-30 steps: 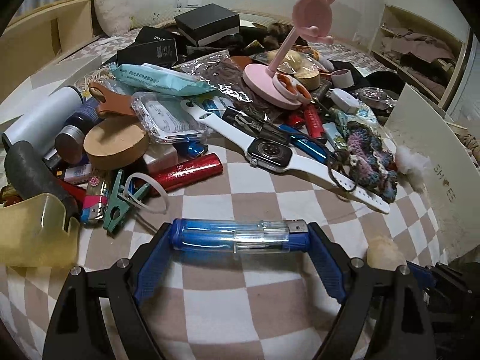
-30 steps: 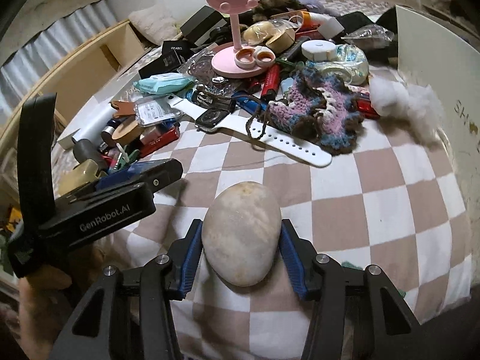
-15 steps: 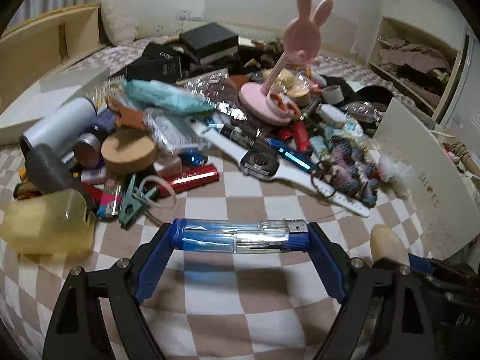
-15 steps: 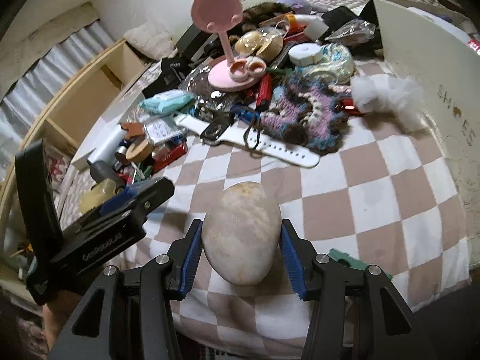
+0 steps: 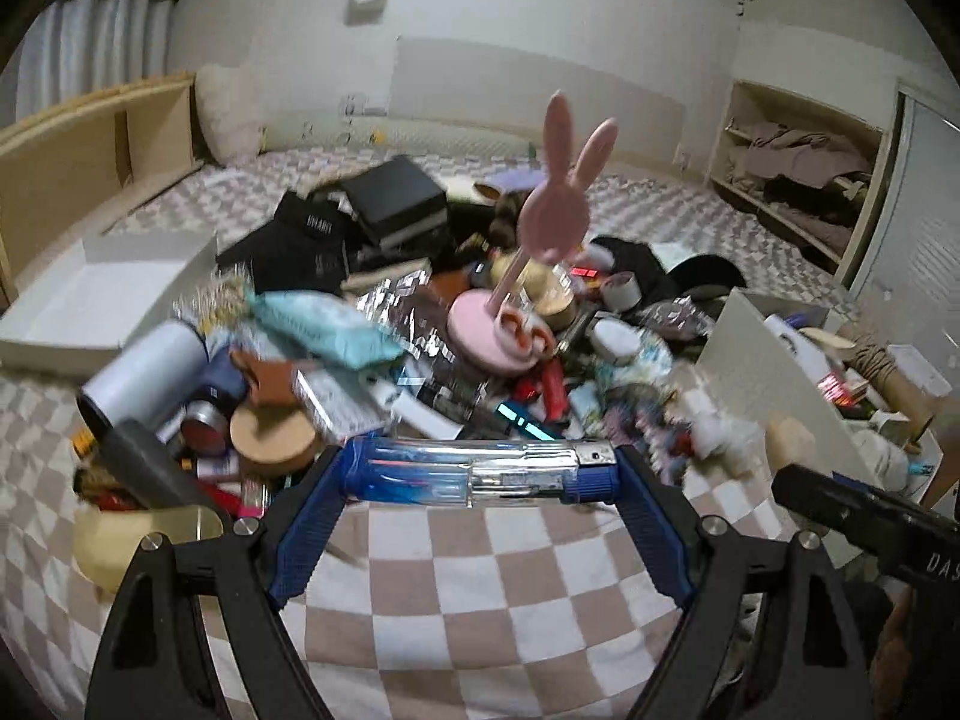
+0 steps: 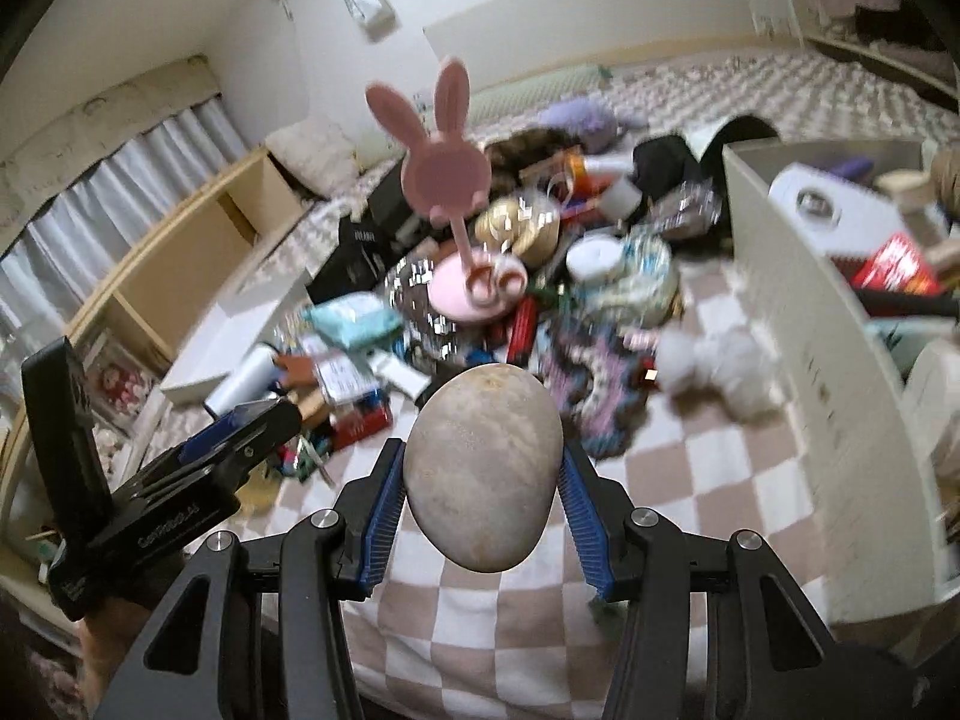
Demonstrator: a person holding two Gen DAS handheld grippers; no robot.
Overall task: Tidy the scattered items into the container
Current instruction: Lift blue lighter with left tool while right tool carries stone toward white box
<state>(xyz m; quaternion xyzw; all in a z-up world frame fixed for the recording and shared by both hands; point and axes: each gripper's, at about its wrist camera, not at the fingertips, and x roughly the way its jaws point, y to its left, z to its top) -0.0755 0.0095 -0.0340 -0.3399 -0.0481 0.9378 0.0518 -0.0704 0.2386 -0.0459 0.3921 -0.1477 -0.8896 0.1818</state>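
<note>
Blue lighter (image 5: 477, 473) crosswise btwn left claw (image 5: 478, 480) tips, clamped endwise.

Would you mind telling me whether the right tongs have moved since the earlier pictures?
Yes: the right tongs, shut on the stone, rose and neared the white box.

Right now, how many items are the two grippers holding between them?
2. A blue and clear lighter spans the left gripper crosswise; a smooth beige stone sits in the right gripper. Both are above the checkered cloth.
</note>
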